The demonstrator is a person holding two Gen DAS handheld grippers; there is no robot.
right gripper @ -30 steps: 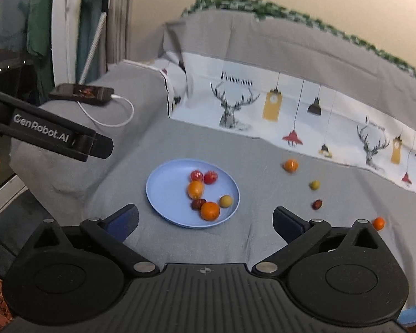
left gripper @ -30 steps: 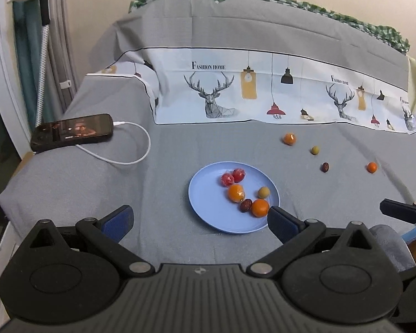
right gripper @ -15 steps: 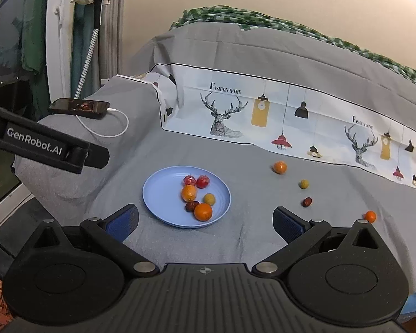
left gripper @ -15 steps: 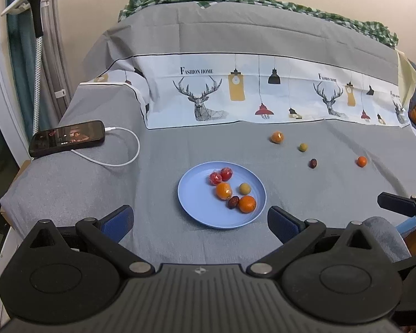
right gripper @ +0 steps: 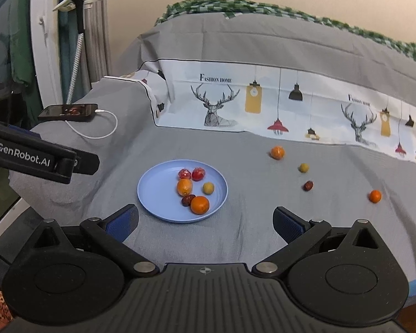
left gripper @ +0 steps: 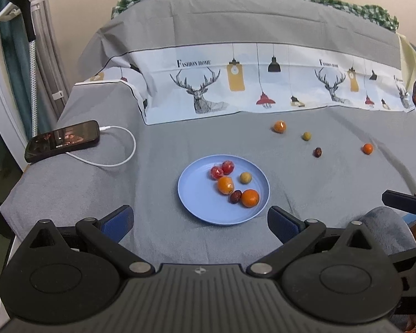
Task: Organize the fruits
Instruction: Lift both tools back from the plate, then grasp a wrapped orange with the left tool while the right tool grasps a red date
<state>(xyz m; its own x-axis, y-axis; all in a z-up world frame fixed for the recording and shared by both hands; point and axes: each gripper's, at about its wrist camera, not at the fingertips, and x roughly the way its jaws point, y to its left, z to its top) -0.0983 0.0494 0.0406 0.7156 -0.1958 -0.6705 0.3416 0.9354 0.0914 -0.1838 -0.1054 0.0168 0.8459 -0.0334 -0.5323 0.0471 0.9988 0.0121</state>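
Note:
A blue plate [left gripper: 197, 208] [right gripper: 158, 205] lies on the grey cloth and holds several small fruits: two red, two orange, one yellow-green, one dark red. Loose on the cloth to its right lie an orange fruit [left gripper: 279, 126] [right gripper: 277, 152], a yellow-green fruit [left gripper: 306, 136] [right gripper: 303, 167], a dark red fruit [left gripper: 317, 152] [right gripper: 308, 185] and a small orange fruit [left gripper: 367, 148] [right gripper: 375, 196]. My left gripper [left gripper: 199, 220] is open and empty, just short of the plate. My right gripper [right gripper: 205, 220] is open and empty, near the plate's front right.
A black phone [left gripper: 62, 141] [right gripper: 68, 111] on a white cable [left gripper: 116, 161] lies at the back left. A printed cloth with deer [left gripper: 235, 88] rises behind the fruit. A stand with a black handle [left gripper: 27, 14] is at the far left. The cloth's front edge drops off near the grippers.
Both grippers have drawn back and tilted a little; the plate and fruit sit slightly further left in the left view. Nothing was taken or released. The fruits have not moved.

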